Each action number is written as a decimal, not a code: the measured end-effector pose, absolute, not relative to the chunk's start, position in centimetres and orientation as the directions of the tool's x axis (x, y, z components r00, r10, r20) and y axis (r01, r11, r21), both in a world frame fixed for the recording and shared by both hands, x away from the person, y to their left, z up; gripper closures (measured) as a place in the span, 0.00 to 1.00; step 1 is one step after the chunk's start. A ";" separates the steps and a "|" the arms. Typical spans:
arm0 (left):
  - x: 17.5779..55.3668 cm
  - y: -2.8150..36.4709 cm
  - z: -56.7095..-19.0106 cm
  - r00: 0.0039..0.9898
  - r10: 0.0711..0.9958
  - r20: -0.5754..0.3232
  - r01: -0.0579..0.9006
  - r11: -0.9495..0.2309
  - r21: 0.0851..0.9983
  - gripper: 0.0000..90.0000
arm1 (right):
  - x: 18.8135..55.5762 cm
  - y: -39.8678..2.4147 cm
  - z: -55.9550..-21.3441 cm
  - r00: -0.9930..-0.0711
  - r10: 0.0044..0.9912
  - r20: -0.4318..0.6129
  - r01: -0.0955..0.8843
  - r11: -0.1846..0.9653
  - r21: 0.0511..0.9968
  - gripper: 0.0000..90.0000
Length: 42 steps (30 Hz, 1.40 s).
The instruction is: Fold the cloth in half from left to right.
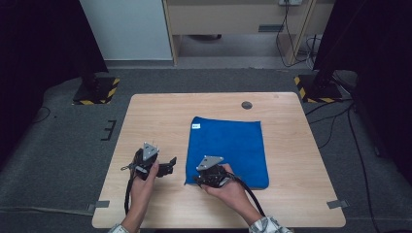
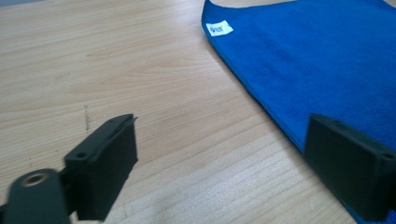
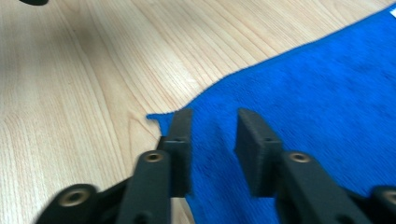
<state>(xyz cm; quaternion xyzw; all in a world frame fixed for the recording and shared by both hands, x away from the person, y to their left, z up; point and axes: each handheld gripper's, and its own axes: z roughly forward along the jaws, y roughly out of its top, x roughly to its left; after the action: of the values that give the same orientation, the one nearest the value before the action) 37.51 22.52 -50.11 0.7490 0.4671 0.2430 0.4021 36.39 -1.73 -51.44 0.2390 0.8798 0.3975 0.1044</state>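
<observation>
1. Blue cloth (image 1: 228,150) is spread flat on the wooden table (image 1: 145,121), right of centre, with a white tag (image 2: 219,28) at its far left corner.
2. Its near left corner is straddled by the right gripper (image 3: 212,154), jaws partly narrowed, nothing yet pinched.
3. The left gripper (image 2: 219,172) is held spread wide over bare wood beside the cloth's left edge.
4. For a clean grasp, the corner should be seated fully between the pads before any lift, so only one layer is caught.

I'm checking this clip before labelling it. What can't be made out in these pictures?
- White tag on the blue cloth: print too small in the left gripper view.
- Cloth's near left corner: high view, right claw covers it.
- Whether the right claw's pads press the cloth: right gripper view, blurred.
- Left claw: jaws cut by the bottom edge.
</observation>
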 end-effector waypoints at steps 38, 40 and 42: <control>37.8 23.9 -50.1 0.451 0.890 -0.069 0.534 -0.207 0.820 0.09 | 36.6 1.5 -52.8 -0.867 0.498 0.004 0.354 0.610 0.709 0.71; 37.8 23.9 -50.0 0.453 0.889 -0.069 0.533 -0.208 0.820 0.09 | 36.8 1.3 -52.7 -0.862 0.508 0.000 0.359 0.610 0.706 0.81; 37.8 23.8 -50.0 0.455 0.888 -0.070 0.533 -0.209 0.820 0.09 | 37.0 1.2 -52.7 -0.855 0.518 -0.001 0.367 0.607 0.704 0.88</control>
<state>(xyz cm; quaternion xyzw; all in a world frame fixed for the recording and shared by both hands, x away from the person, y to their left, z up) 37.76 23.84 -50.05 0.7471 0.4754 0.2154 0.4116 37.01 1.20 -52.68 0.2486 0.8906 0.3668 0.1027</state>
